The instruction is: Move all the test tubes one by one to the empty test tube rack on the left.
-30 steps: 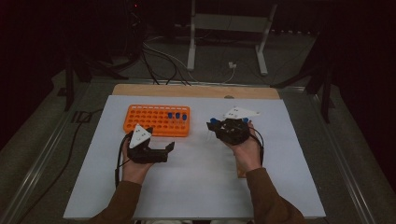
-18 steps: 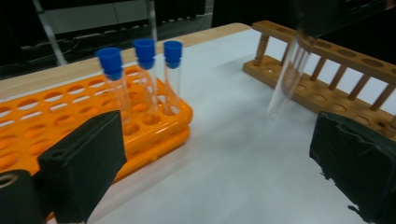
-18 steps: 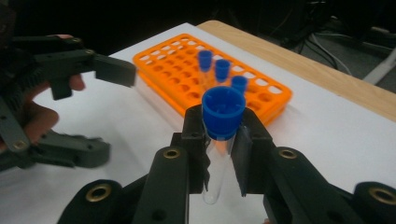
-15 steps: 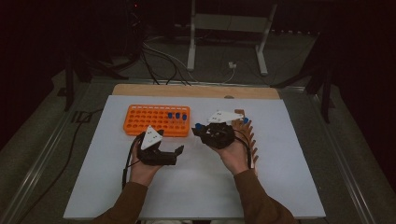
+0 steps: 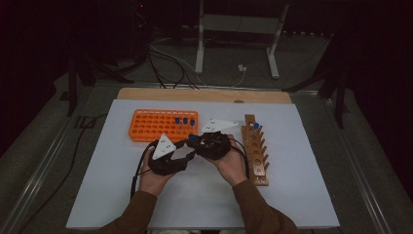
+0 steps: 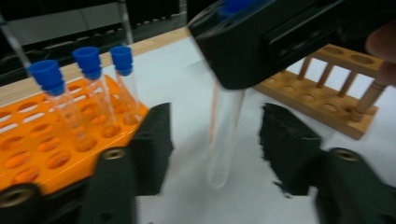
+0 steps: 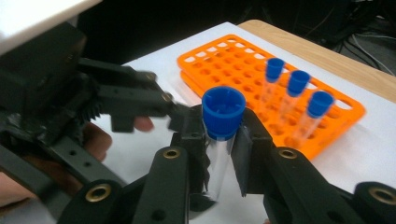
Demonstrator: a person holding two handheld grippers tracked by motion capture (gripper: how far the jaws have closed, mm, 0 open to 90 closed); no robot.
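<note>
Right gripper: my jaws are clamped on a capped test tube, just below its blue cap; the tube stands between the pads, cap toward the camera.
Left gripper: my jaws have just been closing, with the lower glass of that same tube between them; a gap remains on each side, so the pads do not yet press on it.
Hand-off position: in the high view both grippers, left and right, meet near the middle of the white mat, just near of the orange rack.
Orange rack: lies far left on the mat; three blue-capped tubes stand in its right end, the other wells appear empty.
Wooden rack: lies right of the grippers; one blue cap shows at its far end, the remaining holes look vacant.
Progress, as judged: one tube is in transit between hands; transfer of grip is not complete.
Remaining, as judged: close left jaws fully, release right, seat the tube; which rack receives it I cannot tell.
</note>
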